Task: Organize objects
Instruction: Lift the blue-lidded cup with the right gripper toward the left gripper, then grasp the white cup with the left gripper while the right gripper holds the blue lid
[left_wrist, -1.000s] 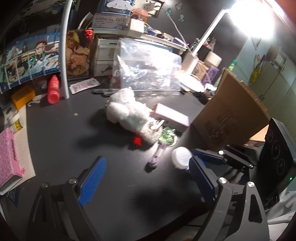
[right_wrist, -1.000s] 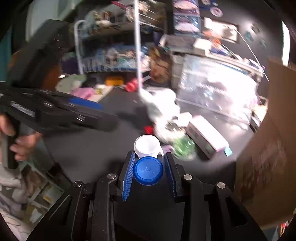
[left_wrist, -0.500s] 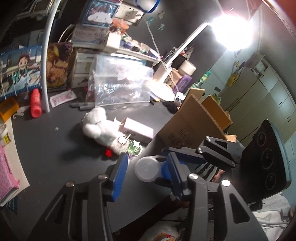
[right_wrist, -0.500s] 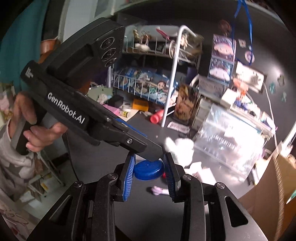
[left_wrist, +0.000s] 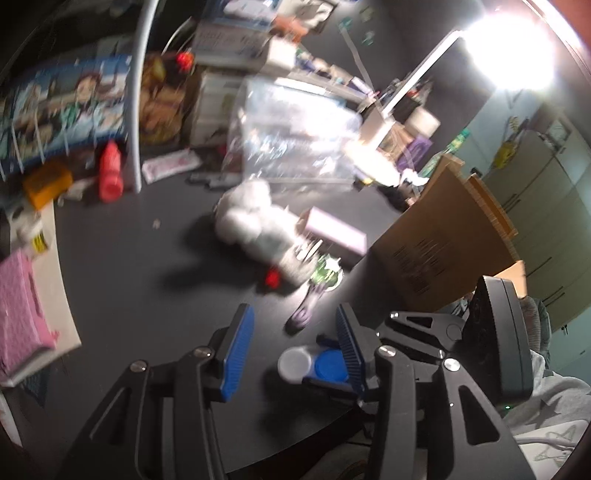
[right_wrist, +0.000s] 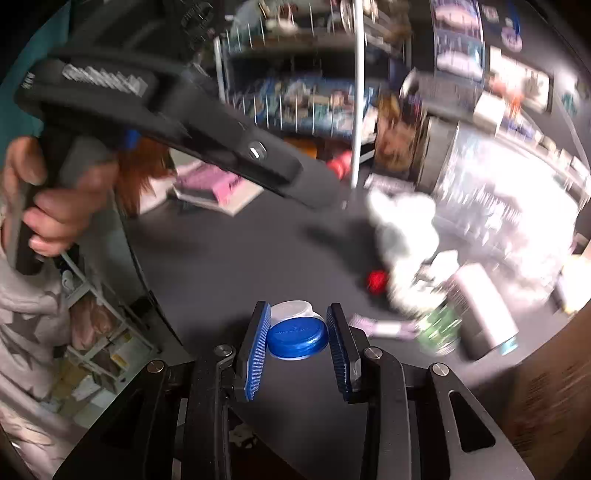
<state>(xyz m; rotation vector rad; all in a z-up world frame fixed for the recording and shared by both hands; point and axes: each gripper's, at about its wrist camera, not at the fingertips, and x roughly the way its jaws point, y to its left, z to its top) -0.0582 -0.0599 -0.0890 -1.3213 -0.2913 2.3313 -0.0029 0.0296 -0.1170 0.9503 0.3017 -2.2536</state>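
Blue-lidded white jar (right_wrist: 297, 334) stays clamped in the right gripper (right_wrist: 297, 341) above the black table (right_wrist: 229, 269); the left gripper (left_wrist: 291, 347), half a second ago closed around it, now stands narrow and empty beside it.

black tongs (right_wrist: 297, 343), ribbed blue pads (right_wrist: 255, 350), silver screws

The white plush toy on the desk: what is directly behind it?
Behind the white plush toy stands a clear plastic bag, with white drawers further back. The bag's contents are blurred, and the toy hides its bottom edge.
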